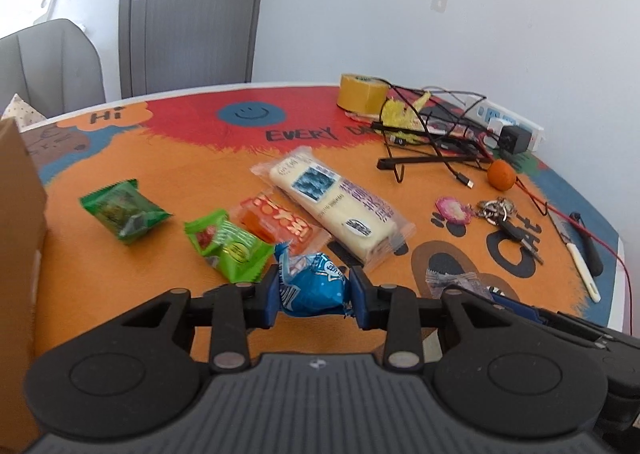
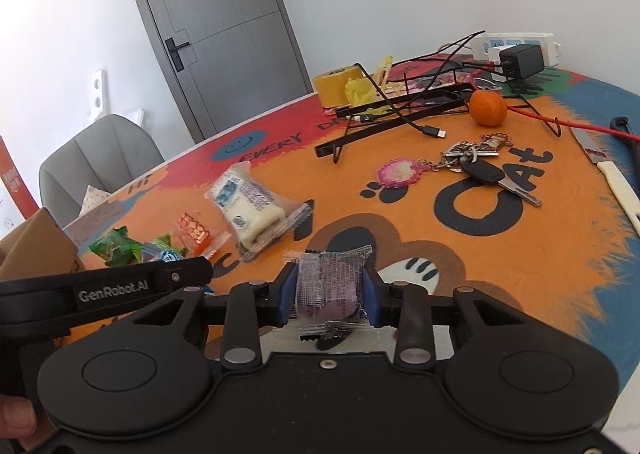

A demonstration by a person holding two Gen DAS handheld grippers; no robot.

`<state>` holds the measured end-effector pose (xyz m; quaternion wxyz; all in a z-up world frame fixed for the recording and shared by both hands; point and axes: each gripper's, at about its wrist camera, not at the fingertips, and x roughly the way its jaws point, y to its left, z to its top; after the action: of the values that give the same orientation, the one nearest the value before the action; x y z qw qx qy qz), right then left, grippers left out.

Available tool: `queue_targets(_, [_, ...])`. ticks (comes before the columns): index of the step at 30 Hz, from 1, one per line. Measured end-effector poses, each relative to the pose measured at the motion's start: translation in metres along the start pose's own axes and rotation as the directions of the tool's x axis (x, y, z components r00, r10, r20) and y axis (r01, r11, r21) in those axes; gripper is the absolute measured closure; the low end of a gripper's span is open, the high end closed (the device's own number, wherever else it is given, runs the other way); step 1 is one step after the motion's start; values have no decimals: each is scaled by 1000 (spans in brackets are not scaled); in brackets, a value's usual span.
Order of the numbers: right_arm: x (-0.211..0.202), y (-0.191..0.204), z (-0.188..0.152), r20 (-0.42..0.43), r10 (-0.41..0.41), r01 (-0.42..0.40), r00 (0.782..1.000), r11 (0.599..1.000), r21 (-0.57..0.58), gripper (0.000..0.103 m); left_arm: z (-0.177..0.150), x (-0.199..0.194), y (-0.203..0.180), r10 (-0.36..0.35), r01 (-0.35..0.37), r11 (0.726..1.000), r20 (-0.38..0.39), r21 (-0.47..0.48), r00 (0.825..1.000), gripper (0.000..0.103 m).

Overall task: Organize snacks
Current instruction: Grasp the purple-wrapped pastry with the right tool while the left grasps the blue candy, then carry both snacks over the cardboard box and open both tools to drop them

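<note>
Left wrist view: a blue-wrapped candy point(image 1: 314, 288) is clamped between the blue pads of the left gripper point(image 1: 314, 294), low over the surface point(image 1: 192, 174), which is covered by an orange, red and blue printed mat. Taking that blue candy as the landmark, a light green snack packet point(image 1: 228, 246) is seen just to its left, an orange-red packet point(image 1: 280, 224) just behind it, and a long white bar in clear wrap point(image 1: 336, 206) behind and to its right. A darker green packet point(image 1: 124, 212) lies farther left, and a cardboard box point(image 1: 18, 254) stands at the far left edge. Right of the candy, part of the right gripper is visible with a clear wrapper at its tip. In the right wrist view, the right gripper point(image 2: 330, 292) is closed on a clear-wrapped purple snack point(image 2: 330, 286), pressed between both pads just above the surface. Well beyond and to the right of the blue candy, a key bunch with a pink charm point(image 1: 476, 212), a mandarin point(image 1: 501, 175), a roll of yellow tape point(image 1: 362, 93), tangled black cables point(image 1: 432, 126) and a white power strip point(image 1: 504, 120) are found.
</note>
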<state>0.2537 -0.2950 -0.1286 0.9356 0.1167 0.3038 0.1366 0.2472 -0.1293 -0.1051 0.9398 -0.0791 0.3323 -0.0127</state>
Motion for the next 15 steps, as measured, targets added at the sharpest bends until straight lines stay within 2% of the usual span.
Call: queue_targets(15, [-28, 41, 12, 57, 71, -69, 996, 997, -34, 69, 7, -59, 29, 32, -27, 998, 98, -48, 995, 69])
